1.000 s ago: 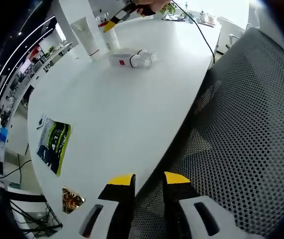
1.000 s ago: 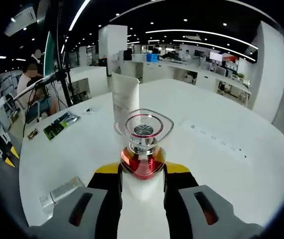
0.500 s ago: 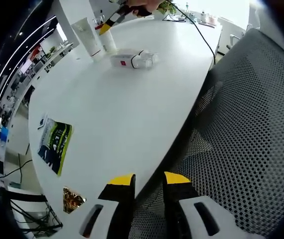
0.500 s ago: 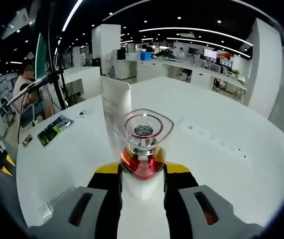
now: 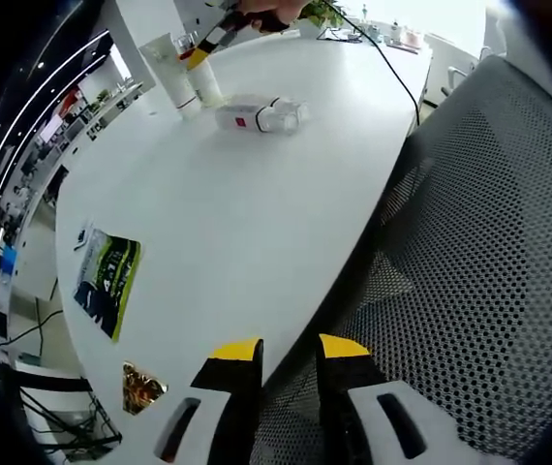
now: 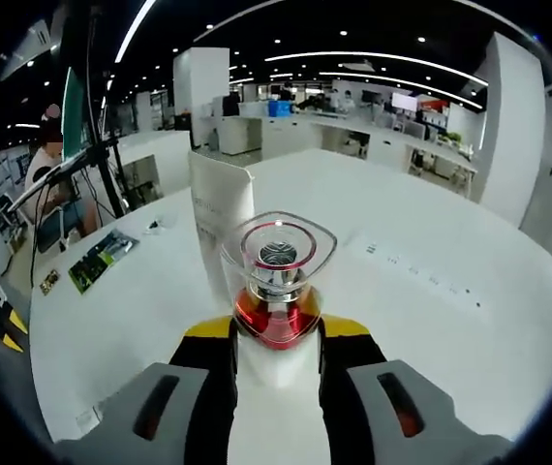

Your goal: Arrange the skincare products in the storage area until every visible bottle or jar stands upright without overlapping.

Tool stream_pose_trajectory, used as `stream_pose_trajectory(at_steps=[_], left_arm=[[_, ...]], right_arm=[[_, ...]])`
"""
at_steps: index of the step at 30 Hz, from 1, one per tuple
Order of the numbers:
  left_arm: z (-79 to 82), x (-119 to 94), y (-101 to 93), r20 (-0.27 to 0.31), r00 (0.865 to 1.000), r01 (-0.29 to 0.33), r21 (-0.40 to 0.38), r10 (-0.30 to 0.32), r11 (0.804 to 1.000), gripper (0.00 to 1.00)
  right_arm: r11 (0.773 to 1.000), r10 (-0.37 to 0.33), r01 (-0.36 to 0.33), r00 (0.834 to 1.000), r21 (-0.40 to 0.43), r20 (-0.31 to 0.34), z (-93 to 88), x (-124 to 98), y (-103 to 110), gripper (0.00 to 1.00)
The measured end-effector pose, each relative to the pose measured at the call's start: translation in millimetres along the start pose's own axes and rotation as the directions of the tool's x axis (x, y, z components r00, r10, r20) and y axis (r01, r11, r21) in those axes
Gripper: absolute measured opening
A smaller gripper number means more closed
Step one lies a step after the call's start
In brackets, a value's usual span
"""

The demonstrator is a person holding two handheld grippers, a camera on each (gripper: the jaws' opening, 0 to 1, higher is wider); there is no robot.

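- Gripping a red bottle [image 6: 276,315] with a clear cap, your right gripper [image 6: 276,339] keeps both jaws pressed on its sides, bottom centre of the right gripper view.
- A white tube [image 6: 220,218] stands upright just behind it on the white table [image 6: 421,320].
- Your left gripper [image 5: 289,363] hangs slightly parted and empty at the table edge, beside a mesh chair [image 5: 479,252].
- A clear bottle [image 5: 257,115] lies flat, upper centre of the left gripper view.
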State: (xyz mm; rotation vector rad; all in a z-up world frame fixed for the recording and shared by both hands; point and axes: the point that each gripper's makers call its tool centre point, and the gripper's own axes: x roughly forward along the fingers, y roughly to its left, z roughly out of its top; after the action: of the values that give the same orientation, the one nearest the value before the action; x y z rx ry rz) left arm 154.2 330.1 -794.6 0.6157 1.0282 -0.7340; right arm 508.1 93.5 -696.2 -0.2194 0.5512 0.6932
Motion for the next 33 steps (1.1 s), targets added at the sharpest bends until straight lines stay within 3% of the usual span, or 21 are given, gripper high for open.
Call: stream_pose_trajectory(at_steps=[8,12,16,21,27,33], left_arm=[[-0.7,0.7,0.6,-0.002,1.0,-0.002,0.0,0.002,1.0,0.22],[-0.5,0.6,1.1,-0.001,1.0,-0.004,-0.001,0.004,1.0,0.22],[-0.1,0.9,0.2,0.001,1.0,0.0,0.004,0.0,1.0,0.22],[0.9,1.7,-2.2,0.006,1.0,0.009,0.015,-0.009,1.0,0.22],[3.9,0.4,-5.6,0.022,1.0,0.019,0.026,-0.019,0.999,0.22],[7.4,-2.5,-11.1,0.028,0.999,0.03,0.049,-0.032,0.998,0.22]], right_arm=[[1.0,-0.001,0.001,1.0,-0.023,-0.014,0.0,0.6,1.8,0.31],[0.999,-0.025,0.023,0.999,-0.047,-0.042,-9.3,-3.2,6.5,0.42],[0.998,-0.048,0.049,0.999,0.047,-0.026,-19.4,-17.2,12.2,0.42],[0.976,-0.075,0.082,0.996,0.202,-0.038,-52.1,-45.8,29.5,0.42],[0.967,-0.07,0.087,0.995,0.239,-0.076,-83.9,-84.3,66.7,0.42],[0.929,-0.069,0.093,0.994,0.358,-0.079,-106.5,-113.4,98.9,0.43]])
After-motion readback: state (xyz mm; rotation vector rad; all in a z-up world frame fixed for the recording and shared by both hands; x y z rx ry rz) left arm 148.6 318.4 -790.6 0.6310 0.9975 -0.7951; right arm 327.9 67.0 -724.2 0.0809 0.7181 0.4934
